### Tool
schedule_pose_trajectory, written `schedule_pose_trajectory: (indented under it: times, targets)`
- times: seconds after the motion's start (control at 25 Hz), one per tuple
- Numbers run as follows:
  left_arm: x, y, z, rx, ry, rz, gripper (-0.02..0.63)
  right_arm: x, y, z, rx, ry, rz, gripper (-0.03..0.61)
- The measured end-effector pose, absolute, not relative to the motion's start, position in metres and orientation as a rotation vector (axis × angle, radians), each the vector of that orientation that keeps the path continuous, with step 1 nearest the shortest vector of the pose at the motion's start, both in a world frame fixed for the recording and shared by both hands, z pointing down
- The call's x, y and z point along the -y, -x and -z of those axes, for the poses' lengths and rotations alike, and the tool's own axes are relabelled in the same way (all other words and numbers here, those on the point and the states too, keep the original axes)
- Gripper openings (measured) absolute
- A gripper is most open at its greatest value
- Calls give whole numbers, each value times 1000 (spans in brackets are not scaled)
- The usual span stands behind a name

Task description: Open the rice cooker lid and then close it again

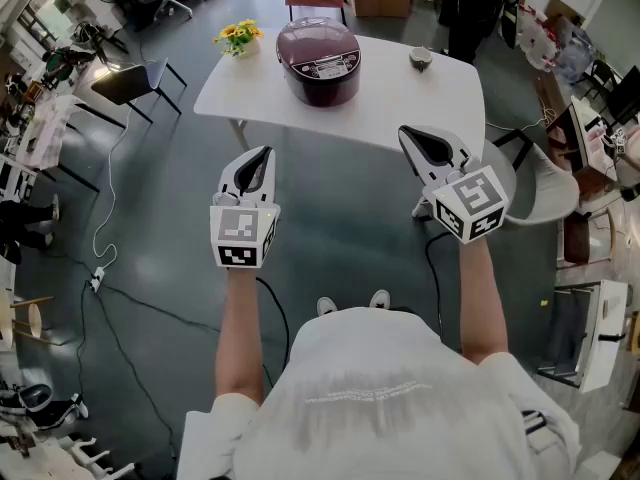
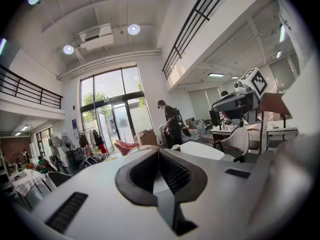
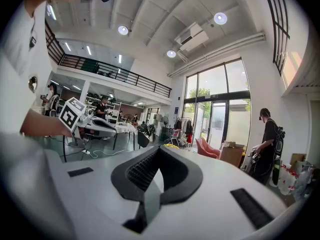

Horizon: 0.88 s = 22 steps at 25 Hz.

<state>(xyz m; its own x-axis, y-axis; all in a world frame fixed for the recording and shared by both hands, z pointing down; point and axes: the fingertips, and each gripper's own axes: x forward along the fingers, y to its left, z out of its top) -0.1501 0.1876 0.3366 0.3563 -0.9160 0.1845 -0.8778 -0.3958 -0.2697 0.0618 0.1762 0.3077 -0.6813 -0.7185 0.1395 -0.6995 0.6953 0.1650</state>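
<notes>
The dark maroon rice cooker [image 1: 318, 61] stands with its lid down near the middle of a white table [image 1: 430, 108]. Both grippers hover over the floor well short of the table's near edge, pointing towards it. My left gripper [image 1: 262, 153] is shut and holds nothing; its closed jaws fill the left gripper view [image 2: 158, 151]. To the right, my right gripper [image 1: 405, 131] is also shut and empty, as the right gripper view shows [image 3: 159, 149]. Each gripper shows in the other's view: the right gripper [image 2: 240, 101] and the left gripper [image 3: 95, 125]. Neither gripper view shows the cooker.
On the table are a small pot of yellow flowers [image 1: 238, 36] at the left and a small bowl [image 1: 421, 58] at the right. A white chair [image 1: 545, 183] stands right of the table, a black chair [image 1: 128, 81] to its left. A cable [image 1: 105, 238] trails across the floor. A person [image 1: 478, 3] stands behind the table.
</notes>
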Motion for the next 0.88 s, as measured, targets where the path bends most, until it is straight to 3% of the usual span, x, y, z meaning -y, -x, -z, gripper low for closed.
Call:
schedule_pose_trajectory:
  times: [0.76, 0.84, 0.88]
  targets:
    - [-175, 143, -343, -1656, 2486, 480, 18, -157, -74, -308, 2736, -1183, 95, 26]
    - [-175, 141, -343, -1657, 2497, 474, 58, -156, -75, -306, 2751, -1174, 93, 42]
    - [-174, 140, -343, -1659, 2501, 473, 105, -155, -75, -305, 2756, -1166, 93, 93]
